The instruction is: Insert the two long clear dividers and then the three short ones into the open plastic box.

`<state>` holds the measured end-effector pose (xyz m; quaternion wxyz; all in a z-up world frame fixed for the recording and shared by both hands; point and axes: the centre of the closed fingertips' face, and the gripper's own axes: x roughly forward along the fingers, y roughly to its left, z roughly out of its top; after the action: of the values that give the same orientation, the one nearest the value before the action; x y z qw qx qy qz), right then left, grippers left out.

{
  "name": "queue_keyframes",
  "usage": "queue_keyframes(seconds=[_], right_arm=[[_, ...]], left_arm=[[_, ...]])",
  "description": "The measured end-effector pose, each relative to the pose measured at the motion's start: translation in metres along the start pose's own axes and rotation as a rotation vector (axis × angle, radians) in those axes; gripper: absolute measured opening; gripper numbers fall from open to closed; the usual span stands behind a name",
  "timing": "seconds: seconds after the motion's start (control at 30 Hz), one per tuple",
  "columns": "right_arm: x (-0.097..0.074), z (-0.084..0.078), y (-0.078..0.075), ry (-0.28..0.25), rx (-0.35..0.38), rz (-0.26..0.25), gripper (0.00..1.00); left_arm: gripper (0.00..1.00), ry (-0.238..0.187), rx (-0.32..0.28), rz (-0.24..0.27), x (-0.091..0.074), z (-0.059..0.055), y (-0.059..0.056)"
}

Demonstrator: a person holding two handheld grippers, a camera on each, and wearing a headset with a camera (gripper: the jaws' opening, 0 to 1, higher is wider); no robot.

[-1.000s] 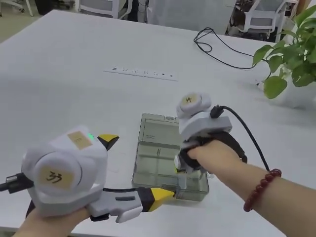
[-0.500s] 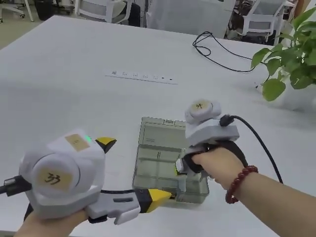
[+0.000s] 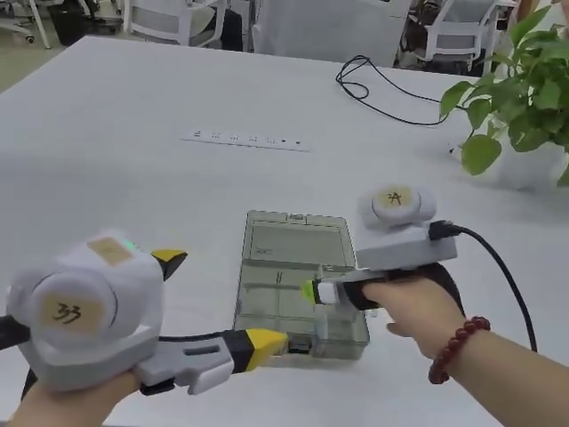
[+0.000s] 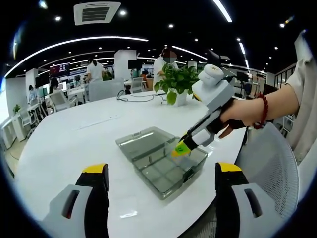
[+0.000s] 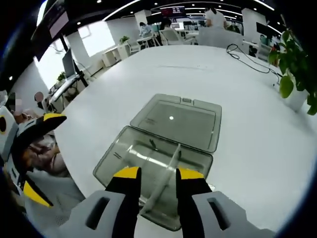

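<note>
The clear plastic box (image 3: 267,307) lies open on the white table, its lid (image 3: 298,240) folded flat behind the base. My right gripper (image 3: 311,292) hovers over the base's right half with its jaws a little apart. In the right gripper view, a clear divider (image 5: 171,161) stands in the base (image 5: 101,166). It runs from the near wall toward the middle, below the gap of the right gripper (image 5: 158,173), and no jaw touches it. My left gripper (image 3: 216,301) is wide open and holds nothing, to the left of the box at its front corner. The left gripper view shows the box (image 4: 148,161) ahead.
A white power strip (image 3: 244,140) lies on the table beyond the box, and a black cable (image 3: 382,84) loops at the back. A potted plant (image 3: 516,98) stands at the far right. Office chairs line the far edge, and people stand in the room behind.
My right gripper has drawn back to the right, out of the base, and now hovers over its right side. The left gripper has barely moved. The camera has shifted a little.
</note>
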<state>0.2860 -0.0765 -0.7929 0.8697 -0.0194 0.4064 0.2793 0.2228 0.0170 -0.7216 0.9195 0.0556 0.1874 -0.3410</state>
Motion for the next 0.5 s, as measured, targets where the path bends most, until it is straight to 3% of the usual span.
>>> queue_keyframes(seconds=[0.13,0.5], right_arm=[[-0.011,0.005,0.003,-0.066,-0.027,0.033,0.32],[-0.036,0.003,0.004,-0.147,-0.138,0.09,0.52]], left_arm=[[0.9,0.01,0.002,0.006,-0.001,0.001,0.0],[0.89,0.01,-0.018,0.034,-0.007,0.002,0.005]])
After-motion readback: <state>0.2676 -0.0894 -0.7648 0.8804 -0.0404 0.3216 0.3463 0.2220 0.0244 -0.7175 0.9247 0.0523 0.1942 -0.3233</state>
